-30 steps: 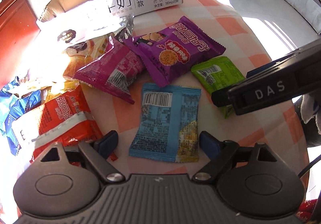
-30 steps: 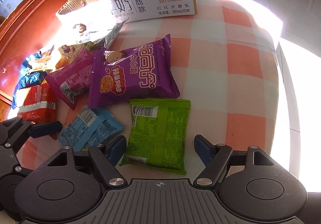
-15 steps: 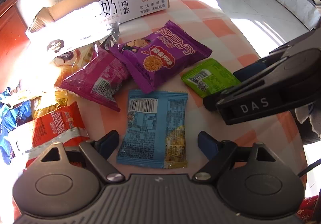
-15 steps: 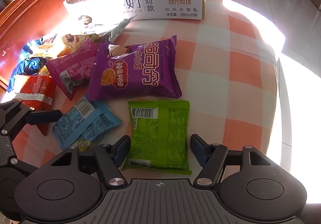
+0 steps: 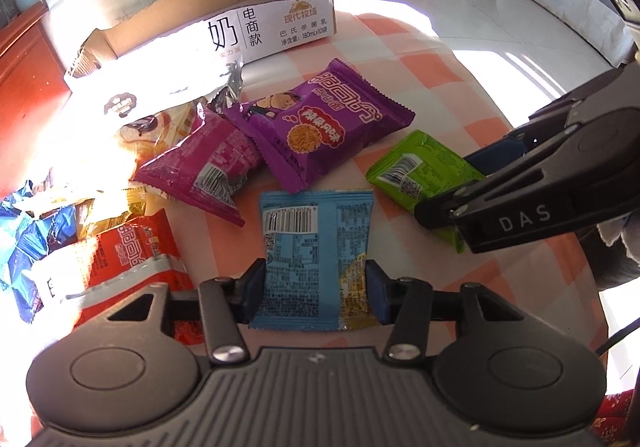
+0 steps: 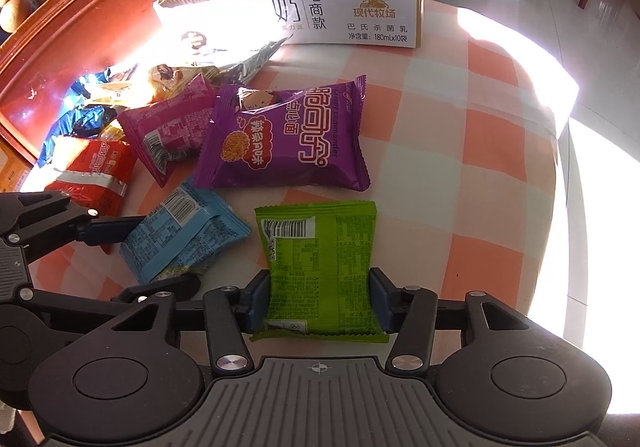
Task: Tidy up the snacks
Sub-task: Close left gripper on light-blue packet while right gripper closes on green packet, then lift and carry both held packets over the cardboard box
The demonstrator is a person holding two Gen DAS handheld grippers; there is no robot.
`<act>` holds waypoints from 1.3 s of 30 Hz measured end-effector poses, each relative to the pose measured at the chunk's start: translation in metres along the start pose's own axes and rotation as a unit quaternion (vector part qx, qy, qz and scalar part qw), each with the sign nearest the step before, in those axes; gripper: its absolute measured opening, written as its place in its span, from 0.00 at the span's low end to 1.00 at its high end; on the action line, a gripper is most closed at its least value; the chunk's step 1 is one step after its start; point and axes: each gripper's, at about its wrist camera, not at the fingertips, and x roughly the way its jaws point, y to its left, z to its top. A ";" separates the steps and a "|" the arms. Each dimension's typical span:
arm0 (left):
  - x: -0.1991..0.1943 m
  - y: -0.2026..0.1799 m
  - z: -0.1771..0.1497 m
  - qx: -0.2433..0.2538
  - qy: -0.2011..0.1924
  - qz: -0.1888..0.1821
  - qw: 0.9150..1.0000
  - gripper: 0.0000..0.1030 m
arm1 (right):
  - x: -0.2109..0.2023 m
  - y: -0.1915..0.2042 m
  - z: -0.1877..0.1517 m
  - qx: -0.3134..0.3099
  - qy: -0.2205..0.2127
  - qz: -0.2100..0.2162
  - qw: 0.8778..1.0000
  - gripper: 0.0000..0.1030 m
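Left wrist view: the left gripper (image 5: pixel 315 293) has just been closing its jaws and now pinches the flat light-blue foil snack packet (image 5: pixel 316 247) across its near end, pads on both side edges. The packet lies barcode-up on the orange-and-white checked bench (image 5: pixel 460 95), long axis running near to far. In the right wrist view, the right gripper (image 6: pixel 320 299) has likewise been closing and grips the flat green foil snack packet (image 6: pixel 320 263) the same way, long axis also near to far. Squeezing the narrow width probably gives each a firm hold for lifting. The open white cardboard box (image 6: pixel 340 11) at the far side seems the likely destination; the purple packet (image 6: pixel 288 139) lies between.
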 end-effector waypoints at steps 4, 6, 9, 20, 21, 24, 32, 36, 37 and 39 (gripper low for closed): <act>-0.009 0.000 -0.004 -0.009 -0.012 0.008 1.000 0.49 | -0.006 0.003 -0.004 -0.020 -0.008 0.000 1.000 0.49; -0.014 0.001 -0.006 -0.012 -0.020 0.013 1.000 0.49 | -0.009 0.004 -0.005 -0.027 -0.015 0.001 1.000 0.49; -0.021 0.001 -0.008 -0.013 -0.034 0.023 0.999 0.49 | -0.016 0.005 -0.007 -0.036 -0.027 0.002 0.999 0.49; -0.039 0.003 -0.007 -0.014 -0.075 0.056 0.995 0.49 | -0.033 0.018 -0.007 -0.079 -0.069 0.011 0.994 0.49; -0.040 0.004 -0.006 -0.013 -0.077 0.060 0.995 0.49 | -0.034 0.019 -0.006 -0.085 -0.072 0.010 0.994 0.49; -0.041 0.007 -0.001 -0.008 -0.085 0.071 0.994 0.49 | -0.036 0.021 -0.001 -0.099 -0.076 0.011 0.992 0.49; -0.041 0.020 0.018 0.008 -0.109 0.101 0.989 0.49 | -0.039 0.026 0.019 -0.131 -0.099 0.006 0.986 0.49; -0.039 0.027 0.029 0.014 -0.117 0.108 0.987 0.49 | -0.038 0.027 0.028 -0.139 -0.105 0.005 0.985 0.49; -0.039 0.029 0.033 0.015 -0.120 0.108 0.987 0.49 | -0.038 0.028 0.031 -0.144 -0.108 0.005 0.984 0.49; -0.037 0.033 0.039 0.017 -0.124 0.110 0.986 0.49 | -0.037 0.029 0.043 -0.154 -0.118 0.003 0.981 0.49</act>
